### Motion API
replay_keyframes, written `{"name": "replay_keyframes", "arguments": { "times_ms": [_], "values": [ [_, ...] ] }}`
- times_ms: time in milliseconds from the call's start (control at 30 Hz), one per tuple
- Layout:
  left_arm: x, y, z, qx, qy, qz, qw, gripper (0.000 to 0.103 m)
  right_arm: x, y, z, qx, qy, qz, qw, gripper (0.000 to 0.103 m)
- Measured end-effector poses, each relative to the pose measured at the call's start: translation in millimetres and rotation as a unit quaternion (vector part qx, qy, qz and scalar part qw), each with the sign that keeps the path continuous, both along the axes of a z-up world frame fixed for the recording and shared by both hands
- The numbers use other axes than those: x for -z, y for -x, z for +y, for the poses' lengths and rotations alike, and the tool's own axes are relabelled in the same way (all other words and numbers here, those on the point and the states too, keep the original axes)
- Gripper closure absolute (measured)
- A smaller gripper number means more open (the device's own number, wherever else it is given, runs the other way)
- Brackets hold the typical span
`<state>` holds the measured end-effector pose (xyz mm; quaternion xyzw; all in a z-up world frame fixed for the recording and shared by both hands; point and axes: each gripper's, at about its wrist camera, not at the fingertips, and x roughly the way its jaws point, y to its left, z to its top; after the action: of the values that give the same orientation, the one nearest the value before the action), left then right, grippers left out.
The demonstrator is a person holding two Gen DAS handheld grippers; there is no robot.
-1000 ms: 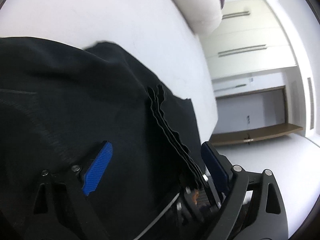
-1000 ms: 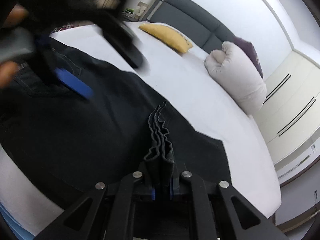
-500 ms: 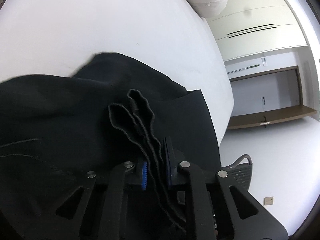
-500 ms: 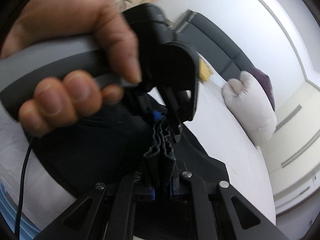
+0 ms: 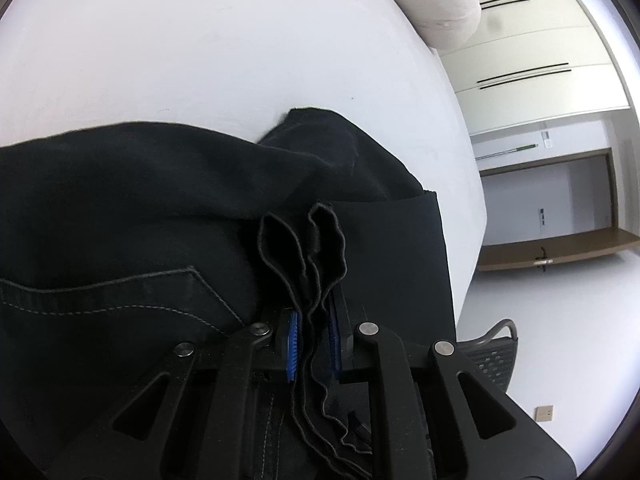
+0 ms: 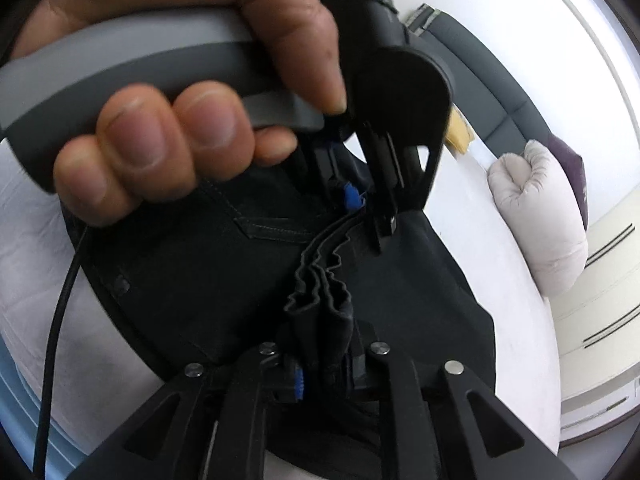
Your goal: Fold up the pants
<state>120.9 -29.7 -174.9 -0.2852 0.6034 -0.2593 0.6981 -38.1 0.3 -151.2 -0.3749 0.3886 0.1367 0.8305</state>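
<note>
Black pants (image 5: 120,208) lie bunched on a white bed (image 5: 200,40); a back pocket seam shows at the lower left. My left gripper (image 5: 314,332) is shut on the wavy stacked hem edges of the pants. My right gripper (image 6: 324,376) is shut on the same bunch of hem layers (image 6: 320,292). In the right wrist view the left gripper (image 6: 360,200) and the hand holding it fill the upper frame, just beyond the hem and close to my right gripper.
A pale pillow (image 6: 540,216) and a purple one (image 6: 572,172) lie at the bed's far side, with a yellow cushion (image 6: 458,136) by the dark headboard (image 6: 480,80). White wardrobes (image 5: 532,40) and a black chair (image 5: 492,356) stand beyond the bed edge.
My left gripper closed on the hem edges next to my right gripper, then both lifted the bunched hem and carried it over the pants toward the pocket end.
</note>
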Motion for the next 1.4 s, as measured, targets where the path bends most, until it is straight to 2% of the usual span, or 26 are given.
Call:
{"name": "replay_keyframes", "arguments": {
  "times_ms": [33, 67, 100, 167, 233, 267, 300, 333, 367, 400, 433, 467, 533, 567, 667, 700, 800, 833, 867, 933, 967, 1067, 1200, 1333, 1400],
  "values": [
    [-4.1, 0.3, 1.1, 0.002, -0.012, -0.007, 0.9999, 0.090, -2.4, -0.8, -1.5, 0.004, -0.006, 0.000, 1.000, 0.073],
    [-8.0, 2.9, 9.9, 0.005, -0.025, -0.014, 0.9996, 0.088, -8.3, -6.0, -4.9, 0.011, -0.016, 0.003, 1.000, 0.059],
    [-14.0, 4.5, 16.5, 0.005, -0.041, -0.023, 0.9989, 0.085, -13.9, -6.2, -9.4, 0.015, -0.032, 0.009, 0.999, 0.050],
    [-31.8, 8.6, 24.7, 0.003, -0.083, -0.052, 0.9952, 0.085, -31.2, -2.2, -18.5, 0.016, -0.088, 0.040, 0.995, 0.041],
    [-46.9, 13.8, 35.2, -0.012, -0.123, -0.073, 0.9896, 0.085, -52.0, 1.1, -37.5, 0.022, -0.162, 0.080, 0.983, 0.041],
    [-56.3, 18.6, 39.0, -0.021, -0.139, -0.087, 0.9862, 0.085, -63.4, -1.0, -54.2, 0.030, -0.212, 0.111, 0.971, 0.043],
    [-65.1, 23.6, 38.7, -0.022, -0.142, -0.102, 0.9843, 0.085, -68.0, -0.3, -58.7, 0.038, -0.247, 0.134, 0.959, 0.055],
    [-74.6, 30.1, 34.0, -0.018, -0.143, -0.120, 0.9822, 0.085, -75.8, -10.1, -82.2, 0.052, -0.299, 0.164, 0.939, 0.066],
    [-82.6, 37.0, 24.3, -0.008, -0.147, -0.138, 0.9795, 0.085, -81.4, -22.0, -106.9, 0.073, -0.344, 0.185, 0.917, 0.082],
    [-88.6, 43.9, 9.5, 0.010, -0.152, -0.157, 0.9759, 0.085, -84.5, -32.6, -128.6, 0.093, -0.380, 0.196, 0.899, 0.086],
    [-91.0, 51.3, -6.2, 0.028, -0.158, -0.173, 0.9717, 0.085, -86.3, -50.3, -156.2, 0.110, -0.418, 0.212, 0.876, 0.087],
    [-90.3, 56.3, -12.1, 0.037, -0.162, -0.180, 0.9695, 0.085, -83.5, -62.0, -175.6, 0.117, -0.455, 0.233, 0.851, 0.092],
    [-76.3, 62.7, -37.3, 0.063, -0.169, -0.173, 0.9683, 0.085, -73.6, -91.0, -212.0, 0.142, -0.508, 0.248, 0.813, 0.092],
    [-64.9, 64.6, -50.1, 0.070, -0.171, -0.161, 0.9694, 0.085, -62.4, -108.7, -225.3, 0.157, -0.529, 0.274, 0.787, 0.092],
    [-32.9, 68.0, -52.5, 0.072, -0.165, -0.126, 0.9755, 0.086, -38.1, -149.3, -243.3, 0.182, -0.560, 0.301, 0.750, 0.092],
    [-29.5, 70.5, -47.5, 0.069, -0.157, -0.130, 0.9765, 0.086, -27.0, -159.3, -246.0, 0.189, -0.571, 0.318, 0.733, 0.092],
    [-28.4, 72.9, -43.2, 0.077, -0.158, -0.137, 0.9749, 0.086, 8.1, -192.5, -262.3, 0.236, -0.568, 0.337, 0.713, 0.092],
    [-27.7, 72.6, -45.1, 0.079, -0.162, -0.138, 0.9740, 0.086, 21.3, -198.5, -266.8, 0.249, -0.569, 0.349, 0.701, 0.095],
    [-26.7, 73.4, -40.4, 0.079, -0.164, -0.138, 0.9735, 0.086, 33.5, -199.5, -269.2, 0.263, -0.565, 0.357, 0.696, 0.103],
    [-28.6, 73.2, -36.0, 0.076, -0.163, -0.138, 0.9740, 0.086, 50.3, -182.6, -266.2, 0.271, -0.577, 0.366, 0.678, 0.103],
    [-29.5, 72.9, -37.4, 0.074, -0.161, -0.139, 0.9743, 0.086, 48.0, -180.6, -273.6, 0.267, -0.583, 0.365, 0.675, 0.103],
    [-29.4, 73.3, -35.1, 0.070, -0.151, -0.137, 0.9764, 0.086, 33.9, -156.8, -270.8, 0.247, -0.578, 0.367, 0.686, 0.101],
    [-24.9, 79.7, -21.1, 0.063, -0.136, -0.134, 0.9794, 0.086, 31.4, -103.1, -267.0, 0.227, -0.567, 0.390, 0.689, 0.101],
    [-25.6, 82.2, -9.3, 0.058, -0.130, -0.136, 0.9804, 0.086, 21.8, -68.6, -268.8, 0.221, -0.591, 0.379, 0.677, 0.101],
    [-18.4, 82.2, -0.4, 0.056, -0.129, -0.136, 0.9807, 0.086, 26.7, -63.8, -267.4, 0.229, -0.587, 0.378, 0.678, 0.103]
  ]
}}
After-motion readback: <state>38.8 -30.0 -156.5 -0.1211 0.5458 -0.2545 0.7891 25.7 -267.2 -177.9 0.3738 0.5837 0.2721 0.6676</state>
